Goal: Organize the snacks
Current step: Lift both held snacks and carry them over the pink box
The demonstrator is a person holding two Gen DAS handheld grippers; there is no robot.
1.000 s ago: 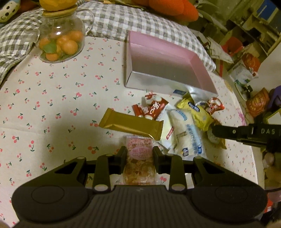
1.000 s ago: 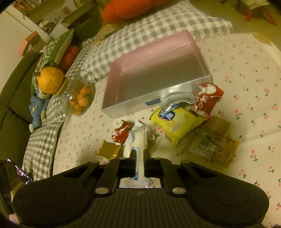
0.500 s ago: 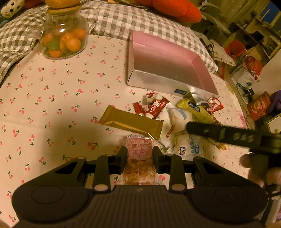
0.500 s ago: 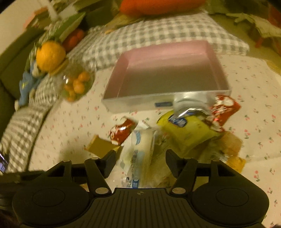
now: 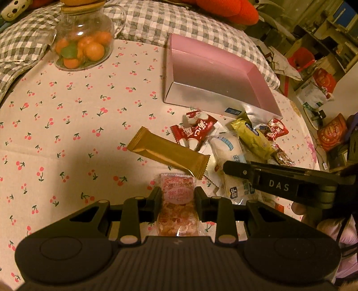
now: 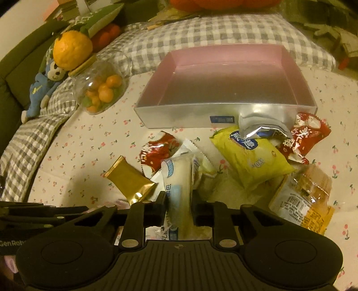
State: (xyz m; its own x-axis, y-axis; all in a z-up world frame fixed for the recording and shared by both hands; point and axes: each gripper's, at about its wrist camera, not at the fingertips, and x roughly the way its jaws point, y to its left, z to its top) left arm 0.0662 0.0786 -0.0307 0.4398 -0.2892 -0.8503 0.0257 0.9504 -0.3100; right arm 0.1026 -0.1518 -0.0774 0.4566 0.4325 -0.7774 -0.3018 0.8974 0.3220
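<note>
Snacks: left gripper (image 5: 178, 197) clamps a pink packet (image 5: 178, 208), seen only there; right gripper (image 6: 179, 201) pinches a white packet (image 6: 179, 190).

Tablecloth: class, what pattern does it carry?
Small red cherries on cream tablecloth, clearest in the left wrist view.

Cherry-print cloth (image 5: 67, 116) covering the counter, pale with small red cherries. Glass jar (image 5: 84, 48) with a cork lid, holding small oranges and green leaves, standing at the far edge of the cloth; an orange fruit (image 6: 72, 49) rests on its lid. Grey-and-white checked cushion (image 6: 223, 35) lying behind the cloth, along its far side. Blue plush monkey (image 6: 45, 86) lying left of the jar on the checked fabric. Orange plush item (image 5: 226, 10) beyond the cushion, partly cut off by the frame. Cluttered shelves and bags (image 5: 317, 89) in the right background, dim.
</note>
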